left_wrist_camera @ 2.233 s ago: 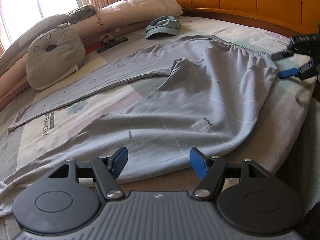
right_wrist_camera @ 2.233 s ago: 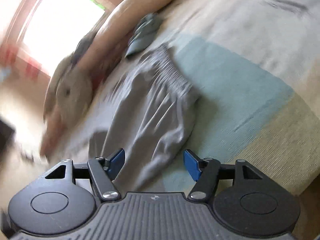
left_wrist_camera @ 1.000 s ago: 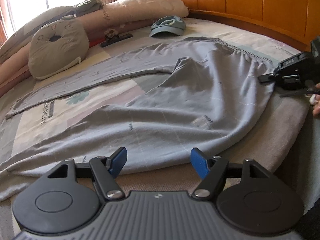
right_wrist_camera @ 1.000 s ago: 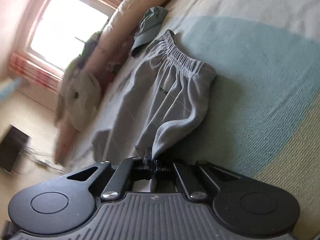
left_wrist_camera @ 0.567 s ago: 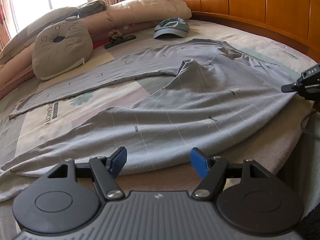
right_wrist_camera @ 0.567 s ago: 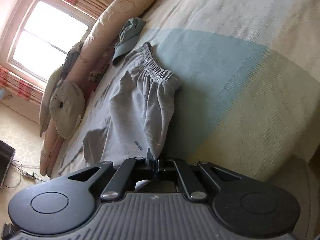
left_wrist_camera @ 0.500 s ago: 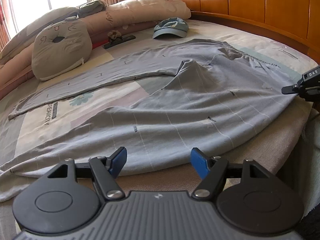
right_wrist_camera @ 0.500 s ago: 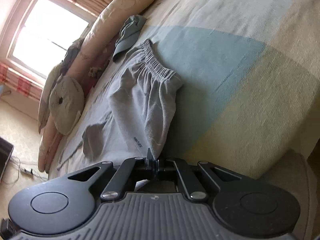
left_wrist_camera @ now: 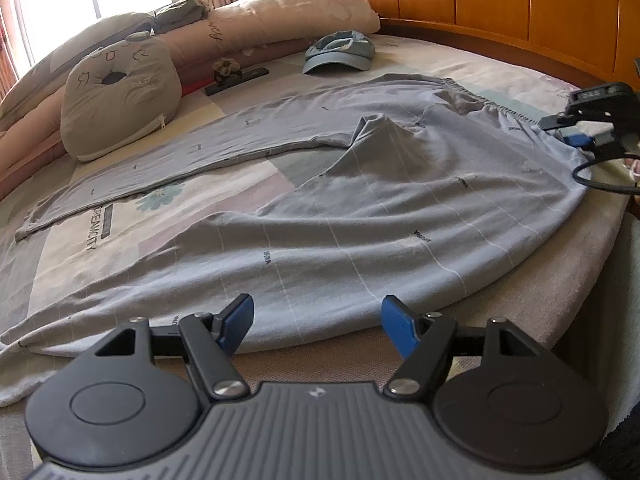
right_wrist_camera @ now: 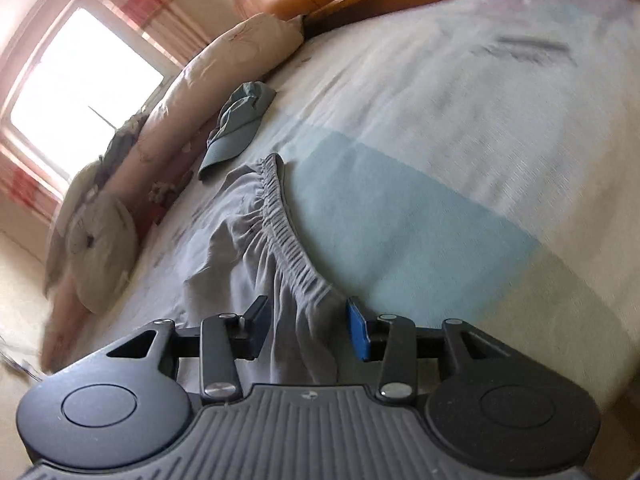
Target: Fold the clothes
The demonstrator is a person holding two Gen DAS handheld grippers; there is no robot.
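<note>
Grey cotton trousers [left_wrist_camera: 360, 208] lie spread on the bed [left_wrist_camera: 460, 60]. Left claw [left_wrist_camera: 317, 322] gapes empty at six o'clock; right claw [right_wrist_camera: 307, 322] is opening, the waistband corner loose between its pads.

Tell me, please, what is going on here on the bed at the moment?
A person holding a tool in each hand is folding grey trousers spread across the bed. The right tool sits at the waistband corner with its jaws opening, the fabric between them but no longer pinched. The left tool hovers open and empty over the near trouser leg. No fold is made yet. A blue cap lies beyond.
</note>
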